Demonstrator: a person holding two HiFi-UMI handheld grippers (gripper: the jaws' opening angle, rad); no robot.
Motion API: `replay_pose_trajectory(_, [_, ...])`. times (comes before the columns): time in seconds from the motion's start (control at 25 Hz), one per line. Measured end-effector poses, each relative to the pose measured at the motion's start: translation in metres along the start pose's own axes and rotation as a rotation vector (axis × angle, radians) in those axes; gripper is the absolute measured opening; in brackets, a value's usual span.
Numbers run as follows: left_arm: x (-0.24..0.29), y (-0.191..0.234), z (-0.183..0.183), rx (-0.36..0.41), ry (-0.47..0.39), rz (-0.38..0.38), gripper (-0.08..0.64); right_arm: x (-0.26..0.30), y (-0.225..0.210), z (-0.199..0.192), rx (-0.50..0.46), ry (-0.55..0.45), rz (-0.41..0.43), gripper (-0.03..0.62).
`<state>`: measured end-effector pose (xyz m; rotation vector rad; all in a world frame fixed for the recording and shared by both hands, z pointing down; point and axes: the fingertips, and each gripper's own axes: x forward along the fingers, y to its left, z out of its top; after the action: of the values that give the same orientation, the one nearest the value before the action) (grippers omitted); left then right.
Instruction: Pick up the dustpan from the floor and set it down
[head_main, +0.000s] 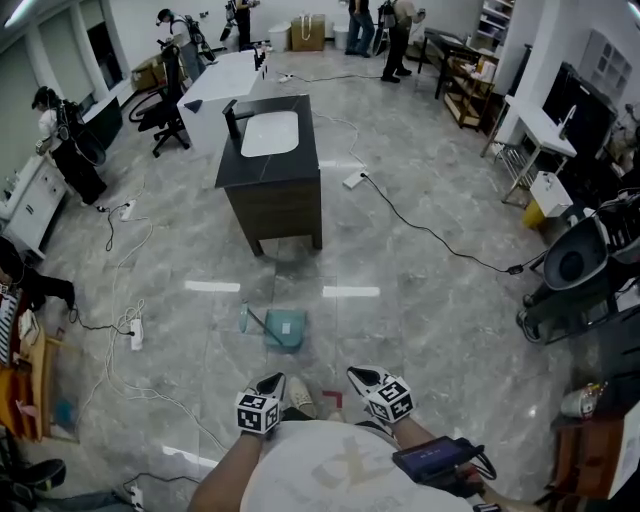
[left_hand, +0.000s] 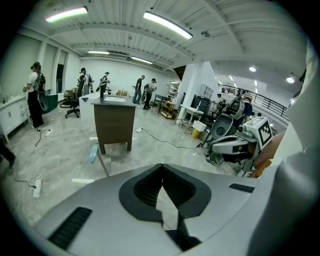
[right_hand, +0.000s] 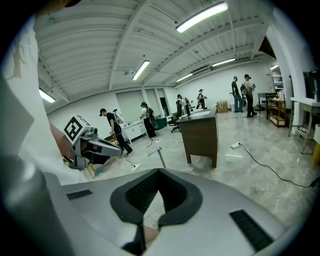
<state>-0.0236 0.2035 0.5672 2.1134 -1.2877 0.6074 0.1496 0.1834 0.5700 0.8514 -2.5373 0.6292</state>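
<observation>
The teal dustpan (head_main: 281, 327) lies on the grey marble floor just in front of the person, its thin handle pointing left. Both grippers are held close to the body, above and short of it. My left gripper (head_main: 274, 381) is shut and holds nothing; in its own view the jaws (left_hand: 162, 170) meet, with the dustpan (left_hand: 93, 152) far ahead on the left. My right gripper (head_main: 357, 376) is likewise shut and empty, tips together (right_hand: 160, 170), with the dustpan's handle (right_hand: 160, 155) showing just beyond them.
A dark cabinet (head_main: 272, 195) with a white sink top stands beyond the dustpan. Cables and power strips (head_main: 354, 181) trail over the floor. A black chair (head_main: 575, 265) and shelves stand at the right, desks and people at the back and left.
</observation>
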Motion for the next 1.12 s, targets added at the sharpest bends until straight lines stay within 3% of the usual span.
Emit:
replay_pose_trajectory(0.6, [0.044,0.037,0.037,0.002,0.034,-0.027,0.012,0.028,-0.036,0.024,0.046,0.036,-0.062,0.017])
replay_pose_trajectory(1.12, [0.068,0.102,0.067,-0.005,0.07,-0.039,0.012,0.081,-0.051,0.062,0.046,0.06,-0.097,0.017])
